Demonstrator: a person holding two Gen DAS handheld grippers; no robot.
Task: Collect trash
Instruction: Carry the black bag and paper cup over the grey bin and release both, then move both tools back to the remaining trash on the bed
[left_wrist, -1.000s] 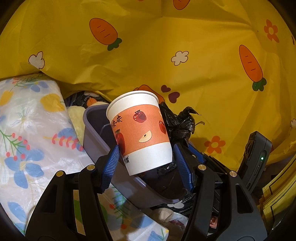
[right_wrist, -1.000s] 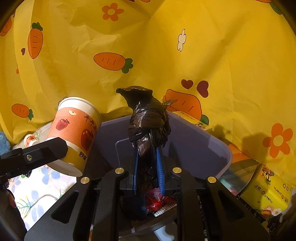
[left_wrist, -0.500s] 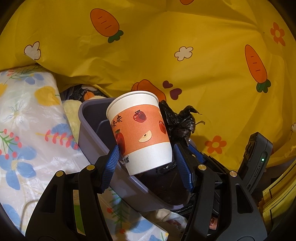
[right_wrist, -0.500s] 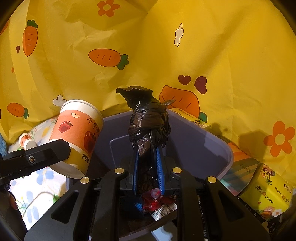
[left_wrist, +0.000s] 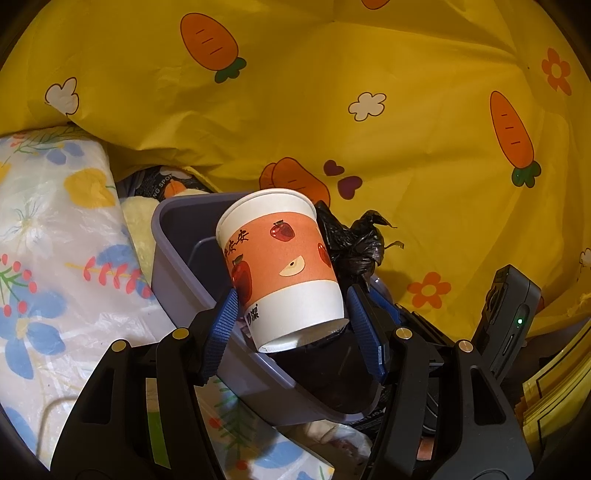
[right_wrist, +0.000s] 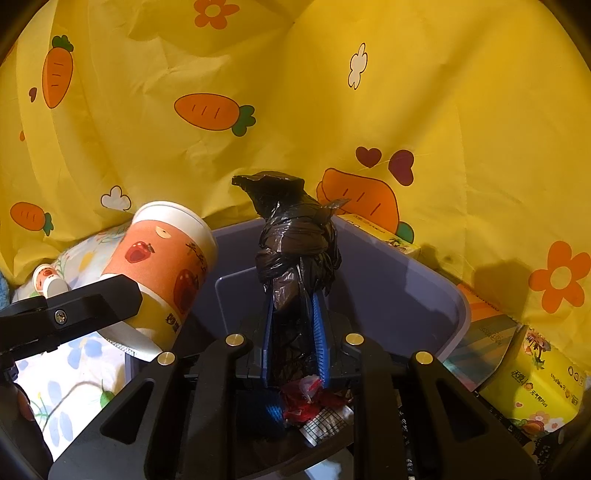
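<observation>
My left gripper (left_wrist: 291, 306) is shut on a paper cup (left_wrist: 280, 266) with an orange apple band. It holds the cup tilted over the near-left rim of a purple-grey plastic bin (left_wrist: 173, 236). The cup also shows in the right wrist view (right_wrist: 166, 269), at the bin's left edge. My right gripper (right_wrist: 293, 314) is shut on the knotted neck of a black trash bag (right_wrist: 295, 236) and holds it upright over the bin (right_wrist: 424, 291). The bag also shows behind the cup in the left wrist view (left_wrist: 354, 243). Red wrappers (right_wrist: 306, 398) lie in the bin below the bag.
A yellow carrot-print cloth (left_wrist: 369, 110) drapes behind and around the bin. A white floral plastic sheet (left_wrist: 55, 240) lies to the left. Yellow tissue packs (right_wrist: 535, 387) sit to the right of the bin. A small white bottle (right_wrist: 48, 280) lies at far left.
The cup has shifted a little further over the bin's rim. The black bag stays held in place above the bin.
</observation>
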